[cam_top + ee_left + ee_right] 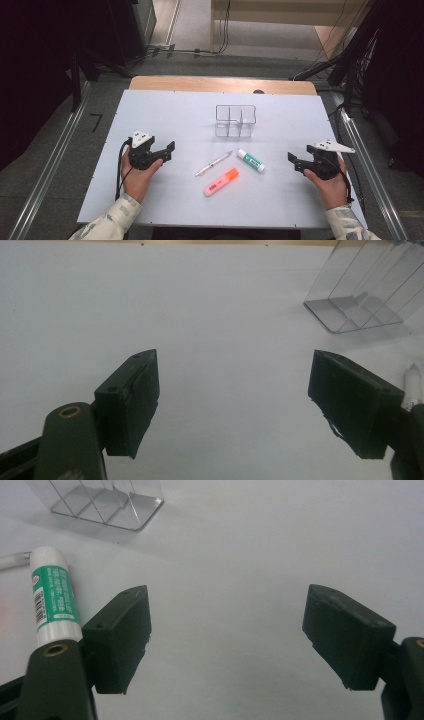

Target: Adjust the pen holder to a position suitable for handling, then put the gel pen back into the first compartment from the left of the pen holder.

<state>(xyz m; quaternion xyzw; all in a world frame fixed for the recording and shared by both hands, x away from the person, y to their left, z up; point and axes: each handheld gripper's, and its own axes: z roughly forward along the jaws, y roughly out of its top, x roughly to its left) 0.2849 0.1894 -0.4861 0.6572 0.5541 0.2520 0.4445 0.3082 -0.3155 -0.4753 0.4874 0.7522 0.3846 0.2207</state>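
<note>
On the white board (165, 107) a clear plastic organizer (235, 121) with several compartments stands upright near the middle back. In front of it lie a silver pen (214, 163), a green-and-white glue stick (250, 160) and an orange highlighter (221, 182). My left gripper (167, 152) rests at the left, open and empty, pointing toward the pen. My right gripper (295, 164) rests at the right, also open and empty. In the left gripper view the gripper (235, 390) faces bare board, the organizer (360, 295) at upper right. In the right gripper view the gripper (227, 630) has the glue stick (52, 597) beside its left jaw.
The board lies on a wooden table (220, 83) whose far edge shows behind it. Metal rails (50, 165) run along both sides of the table. Cables (200, 50) lie on the floor beyond. The pen's tip (412, 385) peeks in by the left gripper's right jaw.
</note>
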